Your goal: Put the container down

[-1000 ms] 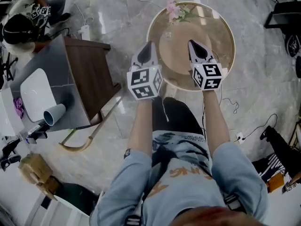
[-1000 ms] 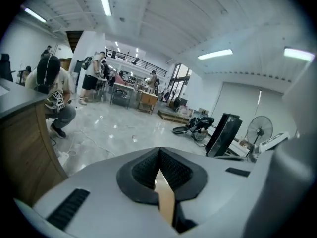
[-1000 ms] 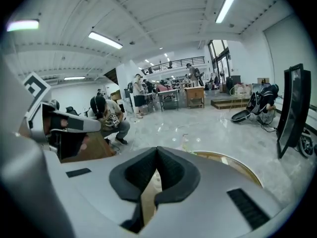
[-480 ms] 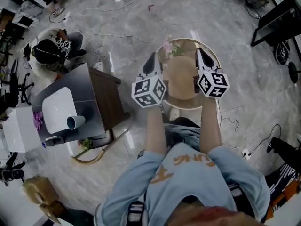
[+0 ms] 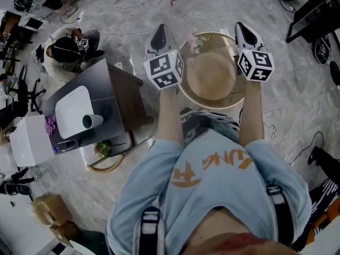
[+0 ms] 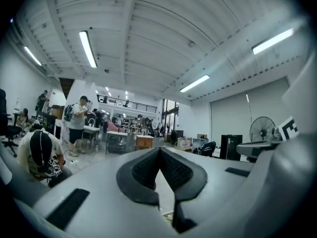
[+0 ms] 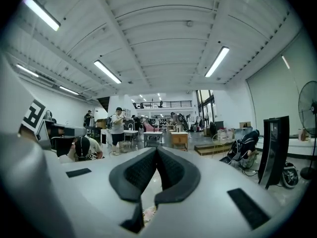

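Observation:
Both grippers are raised in front of me and point out across the room. In the head view my left gripper [image 5: 159, 33] is at the left edge of a round table [image 5: 212, 104], and my right gripper [image 5: 243, 30] is at its right edge. Each pair of jaws is closed tip to tip with nothing between them, as the left gripper view [image 6: 159, 151] and the right gripper view [image 7: 157, 151] show. Neither holds a container. A grey-blue cup [image 5: 91, 121] lies on its side next to a white tray [image 5: 73, 109] on a grey side table [image 5: 103, 86] to my left.
Pink flowers [image 5: 195, 40] stand at the round table's far left rim. A person [image 5: 66, 49] sits on the floor beyond the side table. A white box [image 5: 29, 141] is at the far left. Cables run over the marble floor. Desks, people and a fan [image 6: 261, 129] fill the hall.
Both grippers have risen from low over the round table and moved apart, and now point level into the room. The head view has drawn back, so the table looks smaller.

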